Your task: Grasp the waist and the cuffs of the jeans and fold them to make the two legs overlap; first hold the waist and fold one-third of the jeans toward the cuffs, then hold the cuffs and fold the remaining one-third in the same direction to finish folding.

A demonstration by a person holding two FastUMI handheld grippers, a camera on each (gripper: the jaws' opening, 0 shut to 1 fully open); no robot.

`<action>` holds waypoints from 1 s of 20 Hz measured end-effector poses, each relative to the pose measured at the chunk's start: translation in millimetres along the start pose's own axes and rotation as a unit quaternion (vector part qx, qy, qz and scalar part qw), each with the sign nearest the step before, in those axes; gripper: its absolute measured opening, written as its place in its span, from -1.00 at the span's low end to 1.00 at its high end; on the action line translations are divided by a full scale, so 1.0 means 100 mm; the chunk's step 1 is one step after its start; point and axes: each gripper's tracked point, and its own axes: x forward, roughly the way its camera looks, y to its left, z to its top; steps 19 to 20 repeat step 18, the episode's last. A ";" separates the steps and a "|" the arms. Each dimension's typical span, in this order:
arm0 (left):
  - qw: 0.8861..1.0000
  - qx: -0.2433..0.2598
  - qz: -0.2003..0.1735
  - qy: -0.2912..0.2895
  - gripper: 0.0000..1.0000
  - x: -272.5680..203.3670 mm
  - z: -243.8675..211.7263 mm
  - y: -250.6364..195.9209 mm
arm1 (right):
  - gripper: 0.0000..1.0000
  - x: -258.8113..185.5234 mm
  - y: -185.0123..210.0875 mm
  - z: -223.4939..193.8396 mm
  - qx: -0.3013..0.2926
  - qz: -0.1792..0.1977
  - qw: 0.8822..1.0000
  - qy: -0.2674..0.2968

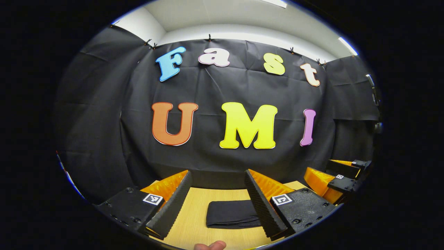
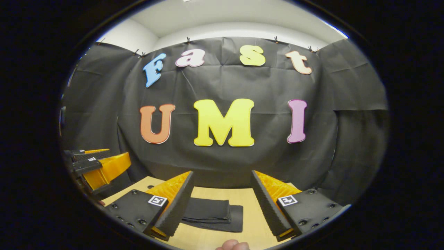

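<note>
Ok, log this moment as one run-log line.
stage: fold done | jeans: folded bundle, flat on table | left claw: open, raised, empty | right claw: open, raised, empty

Your left gripper (image 1: pixel 218 201) is held above the table (image 1: pixel 194 222), fingers spread wide with nothing between them. Between the fingers, on the wood, you see the jeans (image 1: pixel 231 214) lying folded into a compact dark rectangle, flat and untouched. Your right gripper (image 1: pixel 338 180) sits at the far right edge, off the cloth. A fingertip (image 1: pixel 210 246) shows at the bottom edge.
</note>
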 end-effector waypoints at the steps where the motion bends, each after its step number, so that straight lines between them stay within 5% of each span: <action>1: 1.000 0.000 0.001 -0.001 0.96 0.00 0.00 0.00 | 0.97 0.00 -0.02 0.01 -0.002 -0.002 1.000 -0.001; 20: 1.000 0.003 0.011 0.002 0.96 0.05 0.03 -0.03 | 0.97 0.05 0.04 -0.01 -0.008 0.013 1.000 0.004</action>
